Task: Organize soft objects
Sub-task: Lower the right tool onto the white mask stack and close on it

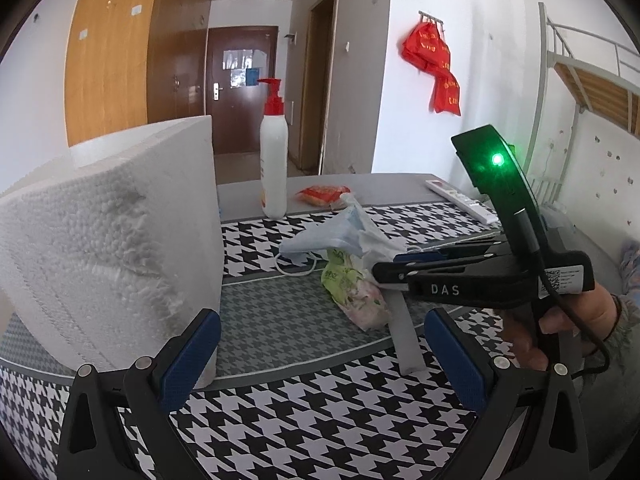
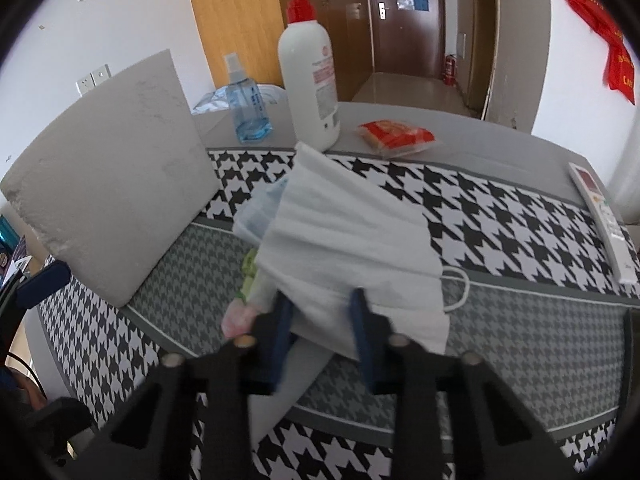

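Right hand-held gripper point(image 2: 322, 332) pinches white face mask point(image 2: 352, 240) at worktop point(image 2: 520, 320) centre; left hand-held gripper point(image 1: 320, 360) gapes empty. Blue mask point(image 1: 320, 240), tissue pack point(image 1: 352, 288) at 12 o'clock, still unsorted.

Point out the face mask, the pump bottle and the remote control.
face mask point(image 2: 344, 232): right wrist view, on its pleated white middle.
pump bottle point(image 2: 310, 84): right wrist view, on its white body.
remote control point(image 2: 604, 216): right wrist view, on its keypad.

1. A dormitory-like home room is showing: a metal bunk bed frame point(image 1: 592, 80) is standing against the wall.
2. A wooden wardrobe point(image 1: 116, 48) is lining a hallway leading to a brown door point(image 1: 240, 84).
3. Red bags point(image 1: 434, 64) are hanging on wall hooks.
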